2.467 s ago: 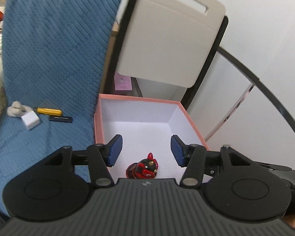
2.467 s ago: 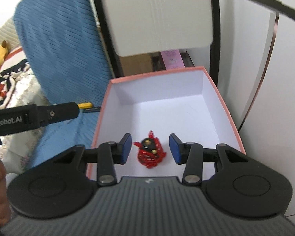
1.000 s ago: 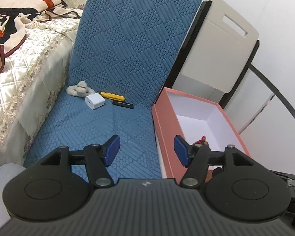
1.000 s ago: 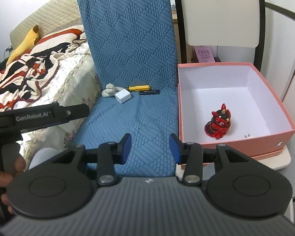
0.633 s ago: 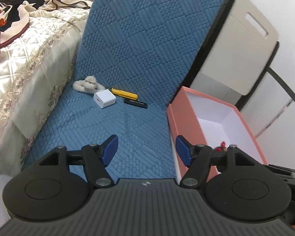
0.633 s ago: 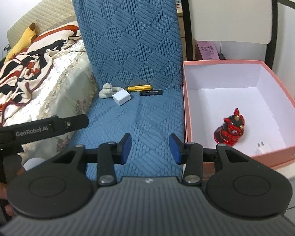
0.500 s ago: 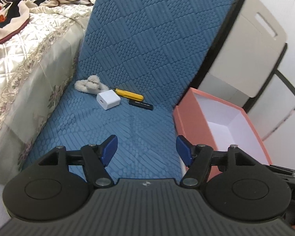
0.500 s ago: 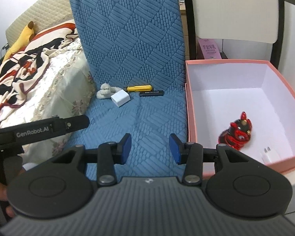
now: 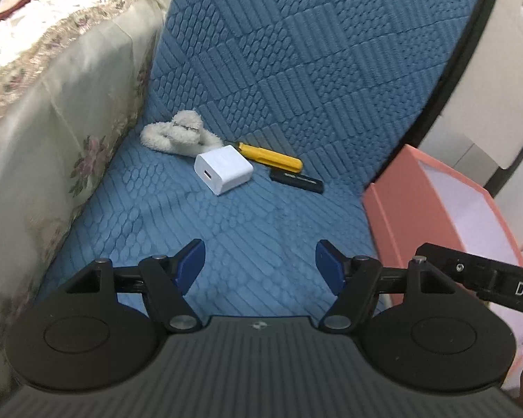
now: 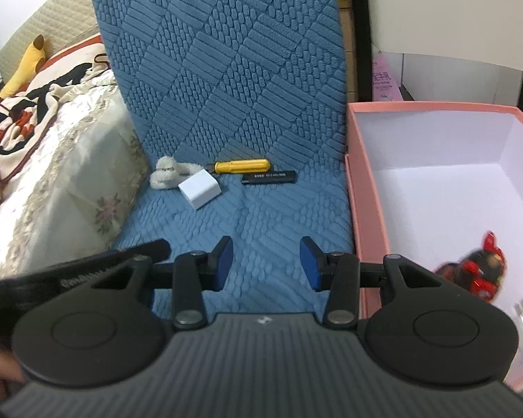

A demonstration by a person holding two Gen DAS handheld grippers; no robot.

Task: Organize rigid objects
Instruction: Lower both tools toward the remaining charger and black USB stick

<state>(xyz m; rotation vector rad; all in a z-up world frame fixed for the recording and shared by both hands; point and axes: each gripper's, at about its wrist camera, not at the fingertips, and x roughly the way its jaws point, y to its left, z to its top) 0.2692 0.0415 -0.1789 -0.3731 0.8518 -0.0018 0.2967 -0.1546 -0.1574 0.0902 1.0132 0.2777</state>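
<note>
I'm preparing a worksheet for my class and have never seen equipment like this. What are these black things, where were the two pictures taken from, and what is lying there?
Each picture comes from a camera mounted on a hand-held gripper, looking forward along its blue-tipped jaws. One shows the left gripper, the other the right gripper; both are open and hold nothing. On the blue quilted mat lie a white charger, a yellow screwdriver, a black stick and a fluffy white toy. Beside the mat, a pink box holds a red figurine.

Probably a bedroom — quilted bedspread [image 9: 52, 80].
</note>
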